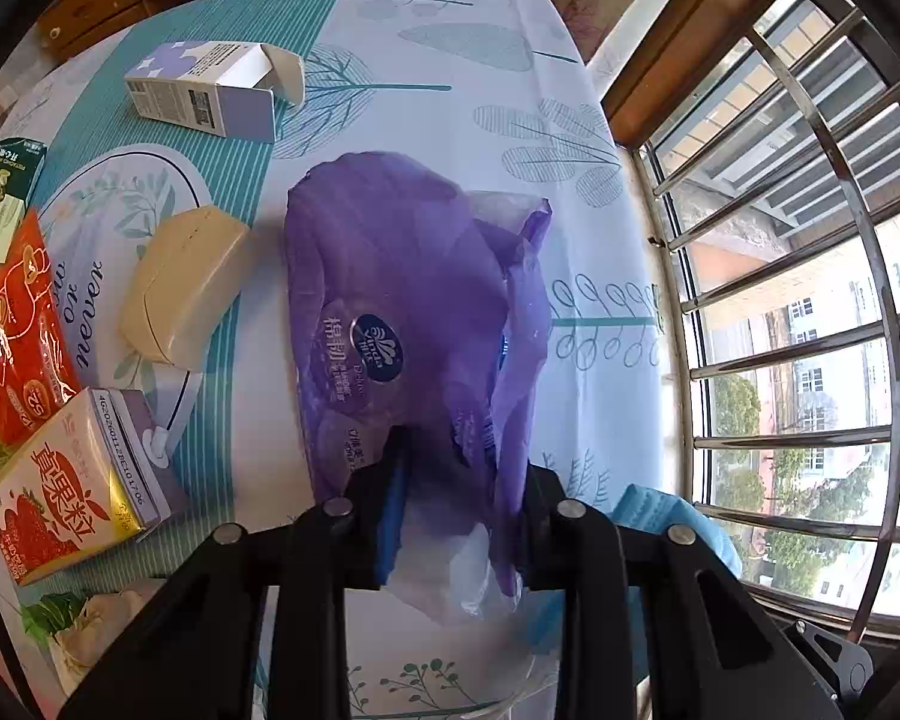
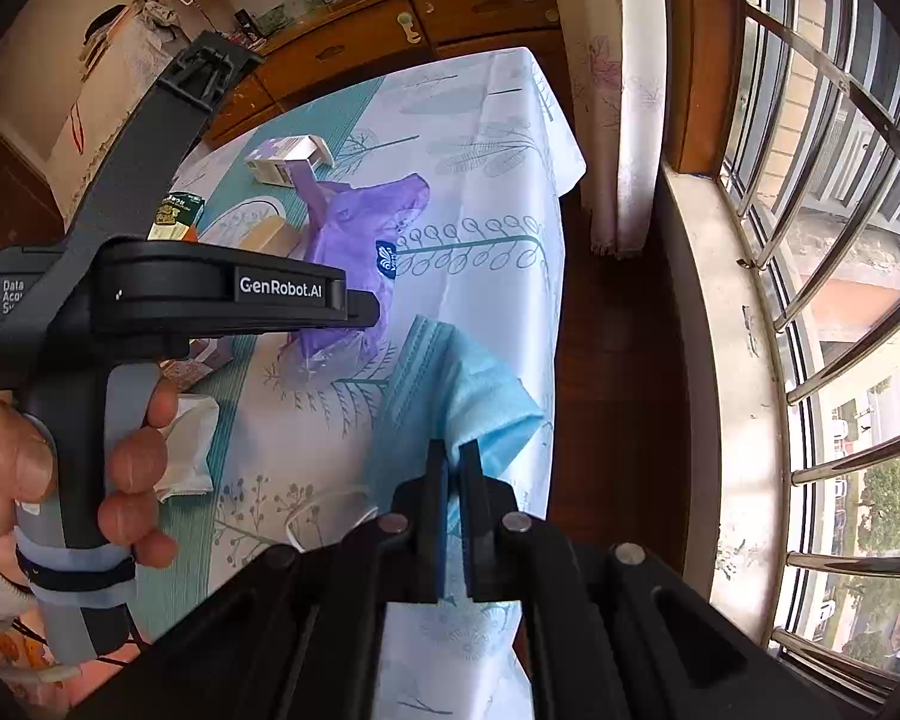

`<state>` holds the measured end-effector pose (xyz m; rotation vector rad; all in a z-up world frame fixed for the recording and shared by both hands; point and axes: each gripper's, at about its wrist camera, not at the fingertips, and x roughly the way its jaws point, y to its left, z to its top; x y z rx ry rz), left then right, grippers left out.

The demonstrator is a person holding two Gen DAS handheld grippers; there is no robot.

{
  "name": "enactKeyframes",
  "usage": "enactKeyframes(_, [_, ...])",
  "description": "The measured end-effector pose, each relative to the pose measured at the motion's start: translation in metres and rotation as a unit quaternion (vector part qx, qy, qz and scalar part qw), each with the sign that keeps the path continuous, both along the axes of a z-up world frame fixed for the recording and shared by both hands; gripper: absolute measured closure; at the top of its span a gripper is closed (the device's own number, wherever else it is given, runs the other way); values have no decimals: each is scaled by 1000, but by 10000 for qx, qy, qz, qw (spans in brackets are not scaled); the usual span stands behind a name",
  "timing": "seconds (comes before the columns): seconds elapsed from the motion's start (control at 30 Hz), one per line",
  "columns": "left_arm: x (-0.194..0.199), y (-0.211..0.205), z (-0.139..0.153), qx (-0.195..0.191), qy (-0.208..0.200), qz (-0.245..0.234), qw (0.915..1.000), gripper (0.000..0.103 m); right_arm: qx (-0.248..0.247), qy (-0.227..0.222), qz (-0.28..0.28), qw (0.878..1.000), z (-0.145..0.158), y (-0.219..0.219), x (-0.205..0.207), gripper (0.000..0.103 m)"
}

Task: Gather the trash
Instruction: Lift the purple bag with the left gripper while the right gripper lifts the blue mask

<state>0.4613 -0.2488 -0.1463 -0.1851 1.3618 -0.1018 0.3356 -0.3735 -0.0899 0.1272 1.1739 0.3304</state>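
Both claws are black with silver rivets and blue pads (the left's handle reads "GenRobot.AI").

Home – tablecloth, wood cabinets.

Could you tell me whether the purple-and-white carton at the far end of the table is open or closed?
Open. The carton lies on its side, its end flap folded outward.

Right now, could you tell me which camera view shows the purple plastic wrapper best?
The left wrist view: the purple wrapper fills the centre, logo readable, between the left gripper fingers. The right wrist view shows it smaller, partly hidden behind the left gripper's body.
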Motion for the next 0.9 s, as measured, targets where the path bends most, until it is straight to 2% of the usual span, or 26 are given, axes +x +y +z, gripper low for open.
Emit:
enactKeyframes(0.1, [-7,0,10,-7,-196,-116,9997,91,-5,10,64,10000,1,6,-3,100])
enactKeyframes(0.3, [-34,11,41,-206,-462,-303,9983,95,-70,-25,196,9998,10,19,-12,100])
enactKeyframes(0.47, [-80,32,83,-329,-835,-562,9944,96,-119,-40,243,9996,22,34,-31,100])
enactKeyframes(0.67, [-163,81,135,-273,-1450,-927,9847,96,-201,-18,342,9992,38,61,-70,100])
enactKeyframes(0.77, [-209,114,151,-238,-1784,-966,9789,95,-333,19,364,9988,43,77,-97,100])
enactKeyframes(0.9, [-274,162,161,-225,-2017,-936,9747,95,-445,161,252,9986,46,102,-143,100])
